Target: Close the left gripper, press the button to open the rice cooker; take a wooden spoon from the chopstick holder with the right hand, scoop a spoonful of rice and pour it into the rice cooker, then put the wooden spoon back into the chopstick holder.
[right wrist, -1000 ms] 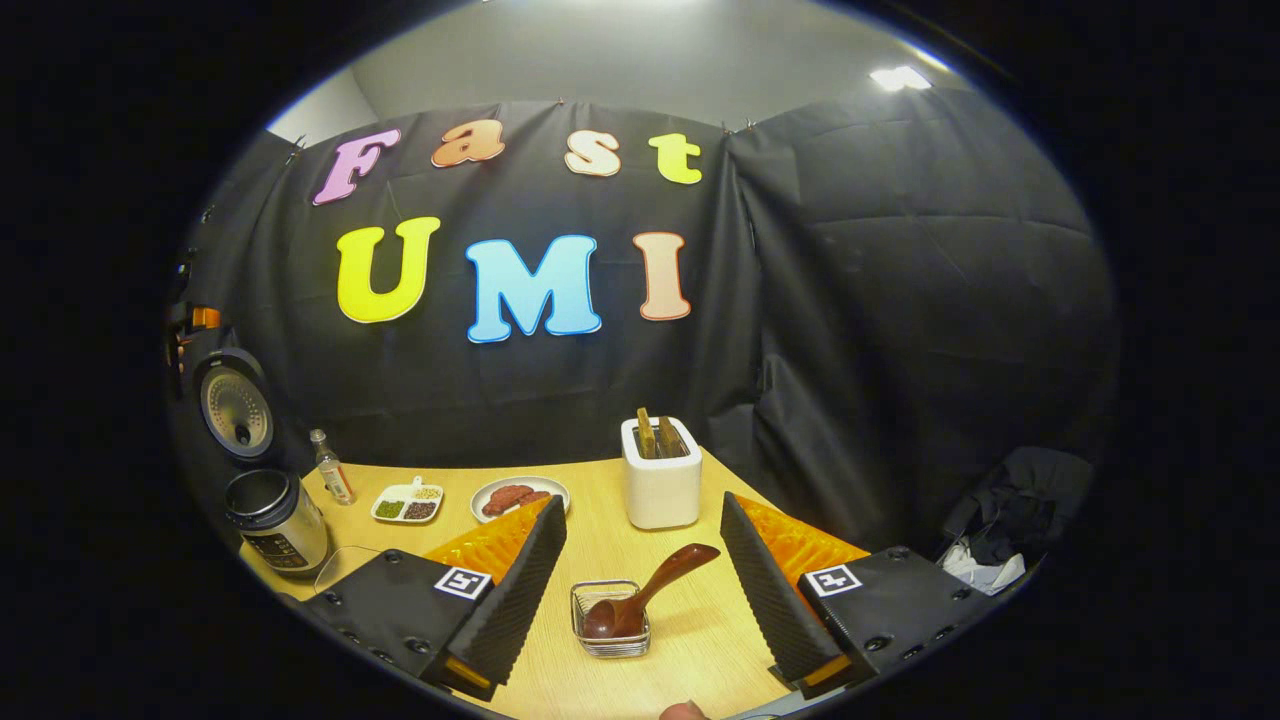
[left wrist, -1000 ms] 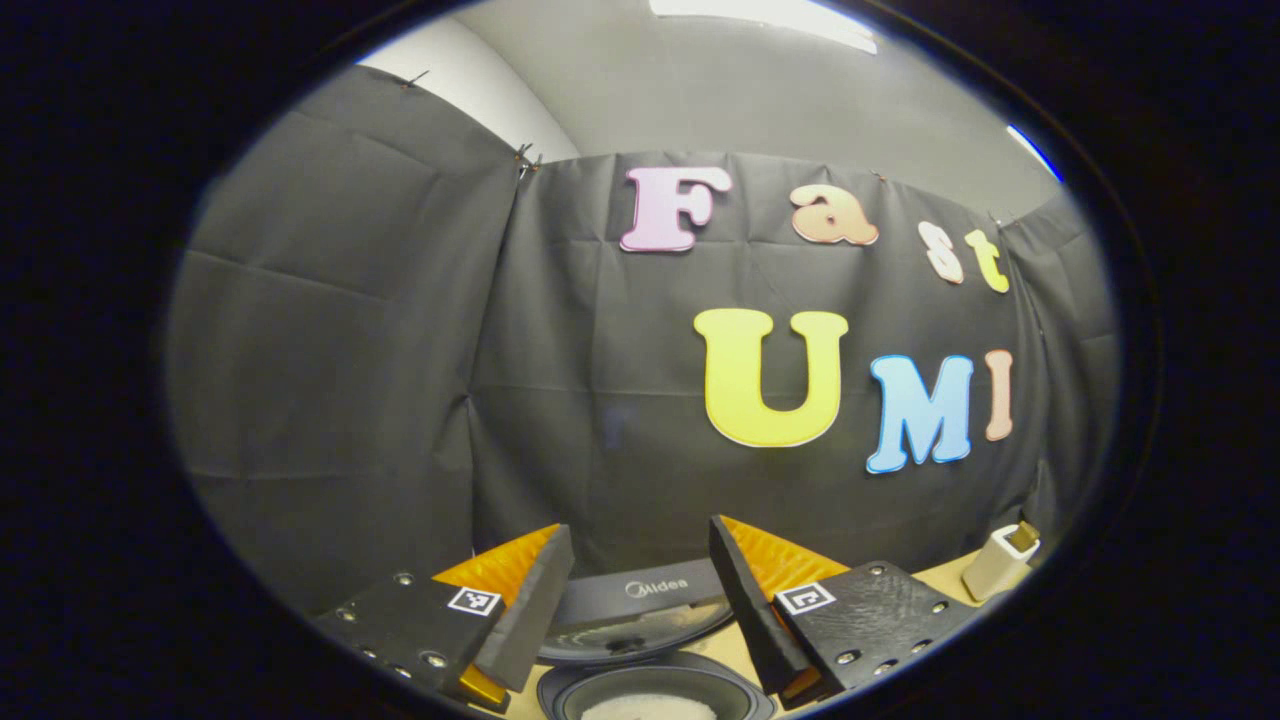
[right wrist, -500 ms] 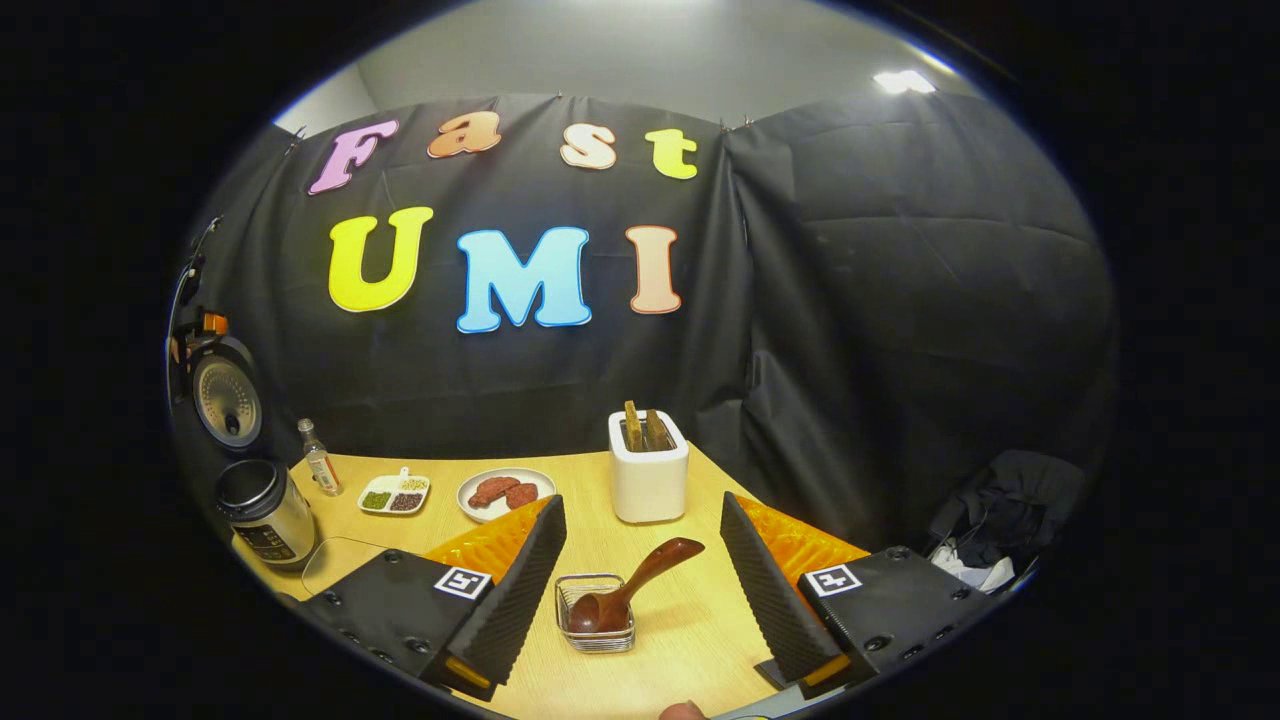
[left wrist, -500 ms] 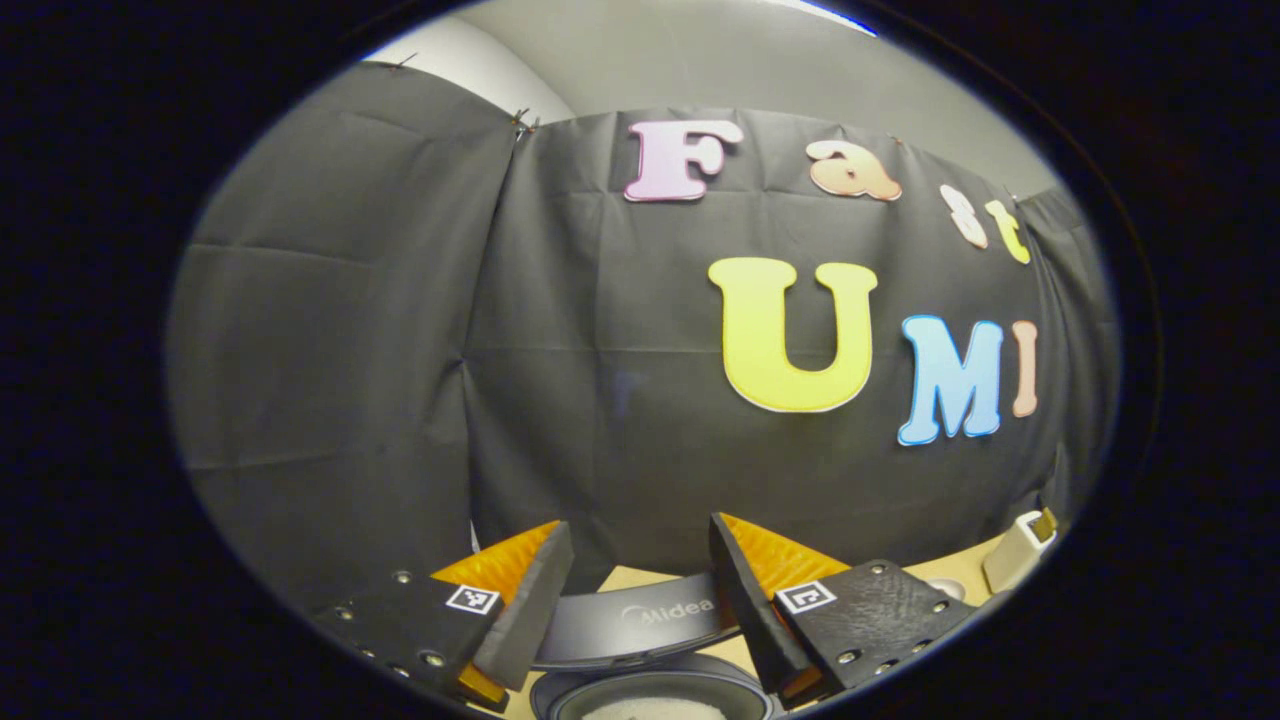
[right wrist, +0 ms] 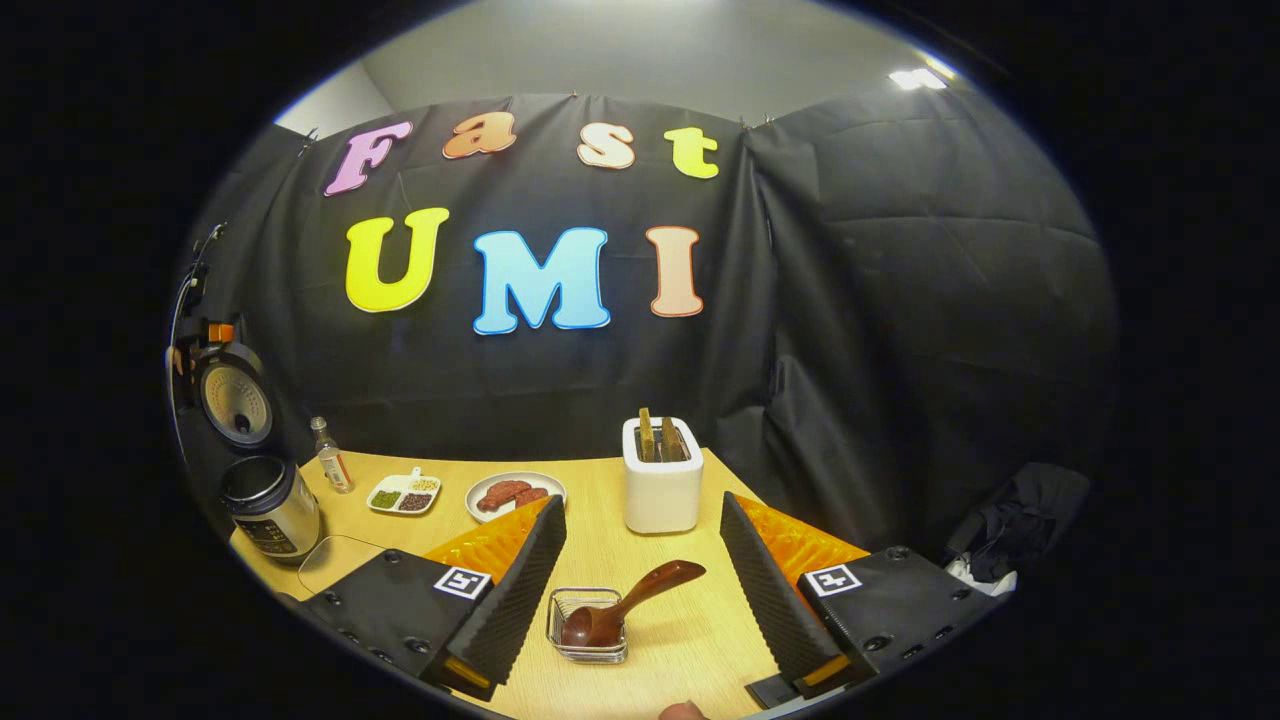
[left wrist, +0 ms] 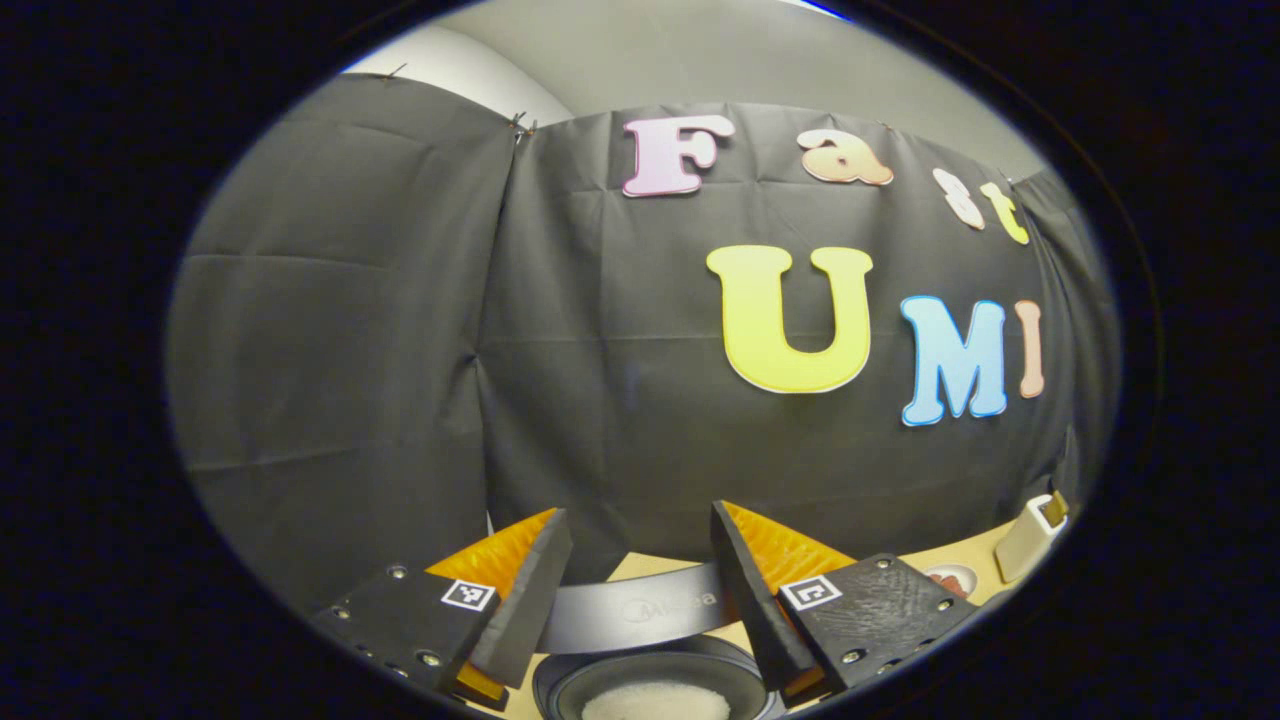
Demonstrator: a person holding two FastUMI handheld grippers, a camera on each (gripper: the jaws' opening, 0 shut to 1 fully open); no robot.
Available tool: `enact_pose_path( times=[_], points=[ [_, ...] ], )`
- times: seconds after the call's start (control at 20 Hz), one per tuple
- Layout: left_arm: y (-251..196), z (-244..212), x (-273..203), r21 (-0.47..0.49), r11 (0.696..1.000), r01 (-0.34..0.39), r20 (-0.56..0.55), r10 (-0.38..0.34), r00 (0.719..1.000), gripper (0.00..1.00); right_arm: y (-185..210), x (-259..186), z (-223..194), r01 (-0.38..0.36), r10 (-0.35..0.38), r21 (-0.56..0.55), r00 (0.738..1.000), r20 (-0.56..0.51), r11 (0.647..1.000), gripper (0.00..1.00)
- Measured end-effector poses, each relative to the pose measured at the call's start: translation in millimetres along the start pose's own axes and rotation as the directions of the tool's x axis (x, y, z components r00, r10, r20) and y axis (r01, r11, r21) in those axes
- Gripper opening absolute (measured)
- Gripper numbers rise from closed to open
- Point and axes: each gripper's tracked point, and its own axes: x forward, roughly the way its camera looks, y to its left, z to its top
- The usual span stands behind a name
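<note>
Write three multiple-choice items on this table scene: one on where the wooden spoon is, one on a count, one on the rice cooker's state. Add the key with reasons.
1. Where does the wooden spoon rest?
A. in the wire basket
B. on the plate
C. in the toaster

2. How many slices stand in the white toaster?
A. none
B. two
C. four

3. What state is the rice cooker in?
A. lid shut
B. lid up
C. lying on its side

Key: 1 A, its bowl sits in the basket between the fingers of the right hand-held gripper. 2 B, two slices poke out on top. 3 B, the lid stands raised and rice shows in the pot.
</note>
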Motion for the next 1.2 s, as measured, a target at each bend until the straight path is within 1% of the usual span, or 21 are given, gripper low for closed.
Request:
enact_pose_path(
  times=[0.05,0.3,0.55,0.8,1.0,1.15,1.2],
  points=[
    [-2.6,-3.2,-5.8,-0.002,1.0,-0.005,-0.004,0.005,1.0,0.89,-0.2,2.2,1.1,-0.011,0.011,0.002,1.0,0.0,1.0,0.98],
    [-10.2,-20.6,-30.3,-0.002,1.0,-0.011,-0.032,0.011,0.999,0.88,-2.7,12.2,2.4,-0.062,0.062,-0.003,0.998,0.004,0.998,0.98],
    [-19.7,-42.7,-54.9,0.001,1.0,-0.02,-0.058,0.02,0.998,0.88,-6.7,15.6,5.0,-0.1,0.101,-0.011,0.995,0.012,0.995,0.98],
    [-26.9,-67.8,-75.6,-0.002,1.0,-0.025,-0.091,0.024,0.996,0.89,-14.3,16.9,4.9,-0.122,0.122,-0.011,0.992,0.015,0.992,0.98],
    [-33.6,-88.7,-91.5,-0.001,1.0,-0.027,-0.12,0.027,0.992,0.88,-19.5,16.0,-0.5,-0.133,0.133,-0.013,0.991,0.006,0.991,0.98],
    [-37.0,-105.9,-101.4,-0.004,1.0,-0.027,-0.146,0.026,0.989,0.89,-23.1,15.2,-2.9,-0.14,0.14,-0.01,0.99,0.004,0.99,0.98],
    [-37.8,-111.2,-104.3,-0.004,1.0,-0.027,-0.154,0.026,0.988,0.88,-23.9,15.1,-3.3,-0.141,0.141,-0.01,0.99,0.003,0.99,0.98]
  ],
)
